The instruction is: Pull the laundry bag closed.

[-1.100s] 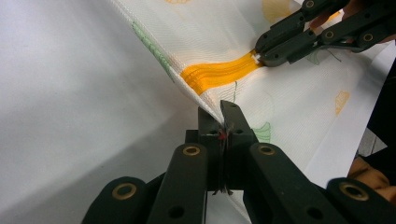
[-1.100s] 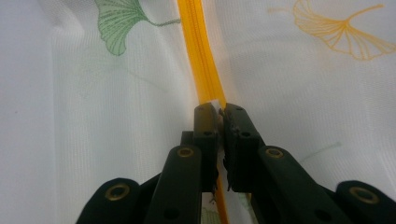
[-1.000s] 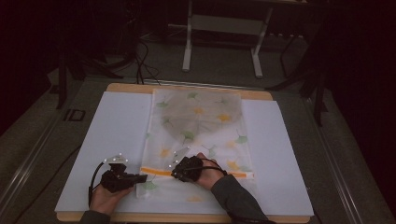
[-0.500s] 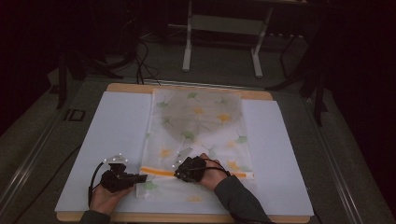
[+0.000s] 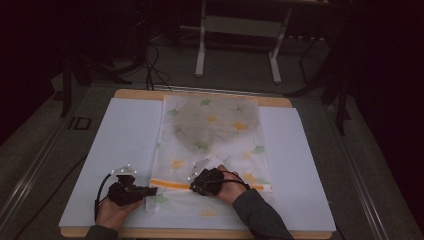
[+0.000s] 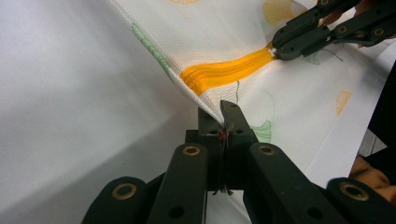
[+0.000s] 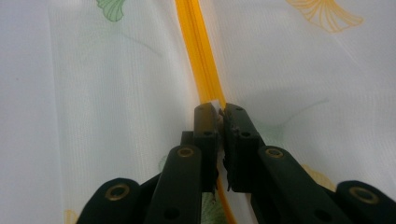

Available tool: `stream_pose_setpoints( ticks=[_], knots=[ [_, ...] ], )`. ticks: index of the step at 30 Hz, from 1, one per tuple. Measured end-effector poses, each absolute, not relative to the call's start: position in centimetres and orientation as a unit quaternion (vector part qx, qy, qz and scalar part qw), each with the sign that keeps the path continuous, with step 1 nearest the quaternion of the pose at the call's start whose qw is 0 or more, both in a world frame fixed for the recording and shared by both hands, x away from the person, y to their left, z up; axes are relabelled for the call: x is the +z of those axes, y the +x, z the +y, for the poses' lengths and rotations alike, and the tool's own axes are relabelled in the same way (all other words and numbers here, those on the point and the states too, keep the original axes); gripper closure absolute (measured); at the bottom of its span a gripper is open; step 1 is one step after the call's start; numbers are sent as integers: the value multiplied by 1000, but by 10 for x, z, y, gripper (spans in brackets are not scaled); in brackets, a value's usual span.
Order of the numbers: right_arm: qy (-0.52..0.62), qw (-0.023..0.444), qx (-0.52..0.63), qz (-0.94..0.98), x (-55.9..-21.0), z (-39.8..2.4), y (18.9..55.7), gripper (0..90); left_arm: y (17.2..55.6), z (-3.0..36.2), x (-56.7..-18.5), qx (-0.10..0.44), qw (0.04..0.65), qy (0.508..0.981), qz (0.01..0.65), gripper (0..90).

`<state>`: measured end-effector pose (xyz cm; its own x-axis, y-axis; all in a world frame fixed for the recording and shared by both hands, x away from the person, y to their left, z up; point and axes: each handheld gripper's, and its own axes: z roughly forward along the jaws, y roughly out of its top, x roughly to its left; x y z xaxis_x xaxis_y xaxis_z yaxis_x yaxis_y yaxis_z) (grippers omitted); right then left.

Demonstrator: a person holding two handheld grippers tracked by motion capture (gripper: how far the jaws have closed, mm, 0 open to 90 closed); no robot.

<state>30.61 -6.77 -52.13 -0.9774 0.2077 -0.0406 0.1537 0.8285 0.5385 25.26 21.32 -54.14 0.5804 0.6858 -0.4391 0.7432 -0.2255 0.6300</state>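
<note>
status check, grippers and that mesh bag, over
Left gripper shut on mesh bag corner by zipper end. Right gripper shut on orange zipper, partway along. Bag flat on white mat, nothing in the way.

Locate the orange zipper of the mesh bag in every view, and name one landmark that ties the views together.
High view: the orange zipper runs as a level band across the bag's near end, between the two grippers.
Left gripper view: it slants from mid-picture up to the right gripper.
Right gripper view: it runs from the top edge down to the closed jaws.
Shared landmark: the green leaf print beside the zipper.
</note>
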Motion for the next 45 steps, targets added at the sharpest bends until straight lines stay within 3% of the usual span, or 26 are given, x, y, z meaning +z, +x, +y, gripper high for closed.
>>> stream_pose_setpoints(
  ticks=[45],
  knots=[
    [112, 53, 265, 956, -520, -99, 307, 847, 252, 214, -541, -34, 423, 781, 457, 886]
  ],
)
